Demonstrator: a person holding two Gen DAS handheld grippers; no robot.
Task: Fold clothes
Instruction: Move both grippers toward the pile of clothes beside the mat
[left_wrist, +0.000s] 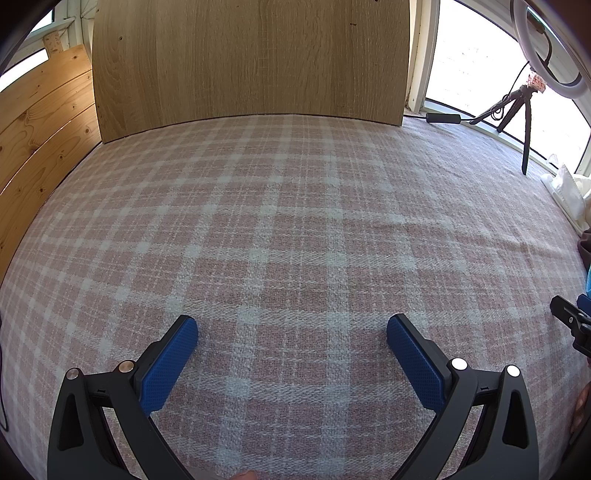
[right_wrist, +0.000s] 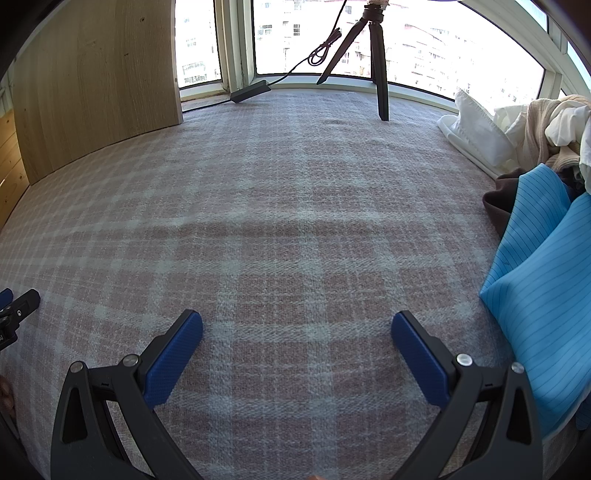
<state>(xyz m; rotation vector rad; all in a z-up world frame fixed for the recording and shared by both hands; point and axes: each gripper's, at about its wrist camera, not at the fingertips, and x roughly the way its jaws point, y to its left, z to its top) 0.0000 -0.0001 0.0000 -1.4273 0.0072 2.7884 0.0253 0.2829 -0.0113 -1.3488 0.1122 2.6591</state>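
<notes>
The left gripper (left_wrist: 291, 328) hangs low over the plaid blanket (left_wrist: 295, 221) with its blue pads spread wide and nothing between them; the right gripper (right_wrist: 297, 326) stands the same way, wide and empty, just beside it, each one's tip showing at the edge of the other's view. Under and ahead of both, the pink-and-white checked blanket lies flat, and no garment is spread on the stretch in front of them. The clothes sit off to the right: a blue striped garment (right_wrist: 543, 295) lies crumpled at the blanket's right edge, nearest the right gripper, with a dark brown piece (right_wrist: 498, 206) tucked behind it, and farther back a heap of white and beige clothes (right_wrist: 517, 129) is piled by the window. None of these shows a neat folded shape; all look loose and bunched. No stack of folded pieces is in view, though the area to the sides and behind the cameras is hidden. Farther out, a wooden panel (left_wrist: 251, 59) stands at the far edge and a black tripod (right_wrist: 376, 55) rests near the window. As a judgement, this fits either a pause between garments or a stage with the whole pile waiting; in both cases unfolded clothes remain.
</notes>
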